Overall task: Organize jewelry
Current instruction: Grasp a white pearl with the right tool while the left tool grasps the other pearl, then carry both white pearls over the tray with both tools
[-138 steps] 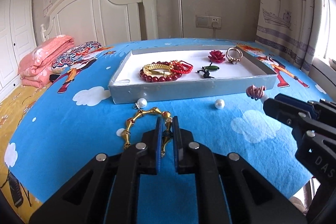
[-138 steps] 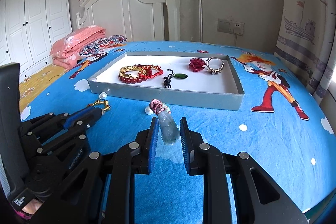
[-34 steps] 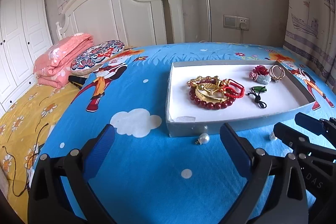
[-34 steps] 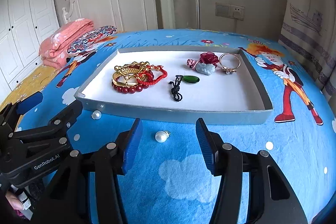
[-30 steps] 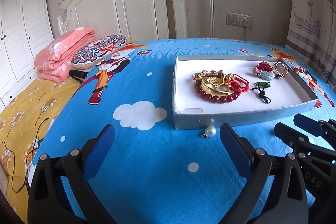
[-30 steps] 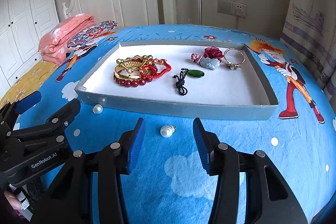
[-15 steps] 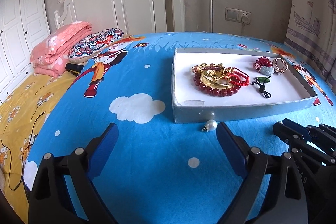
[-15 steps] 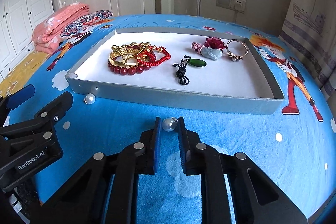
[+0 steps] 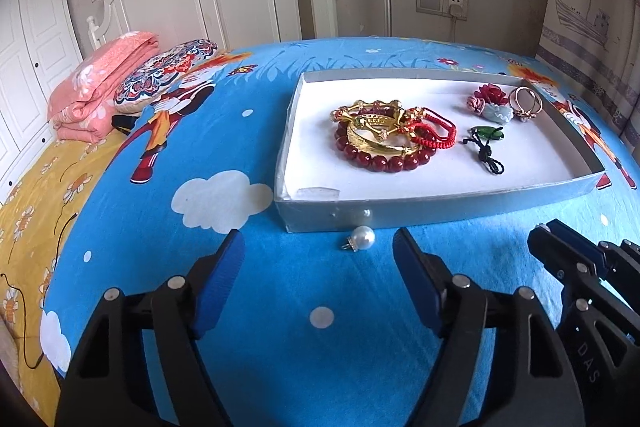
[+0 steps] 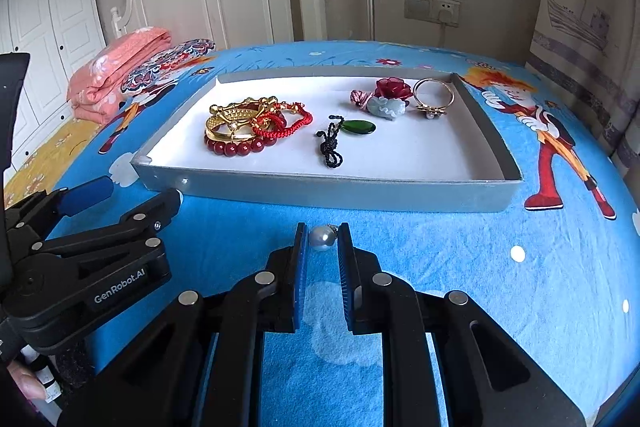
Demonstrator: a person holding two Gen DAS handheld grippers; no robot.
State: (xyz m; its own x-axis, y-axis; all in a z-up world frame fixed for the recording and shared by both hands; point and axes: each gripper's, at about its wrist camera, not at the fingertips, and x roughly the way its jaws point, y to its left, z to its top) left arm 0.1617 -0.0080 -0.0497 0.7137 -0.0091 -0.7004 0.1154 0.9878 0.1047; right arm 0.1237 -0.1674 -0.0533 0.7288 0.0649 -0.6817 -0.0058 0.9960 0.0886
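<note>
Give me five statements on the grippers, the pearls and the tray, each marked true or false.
1. The right gripper is shut on a pearl. True.
2. The left gripper is shut. False: its jaws stand wide open.
3. A pearl earring lies on the bedsheet before the tray. True.
4. The green pendant lies outside the tray. False: it is inside.
5. The gold ring is in the tray. True.
</note>
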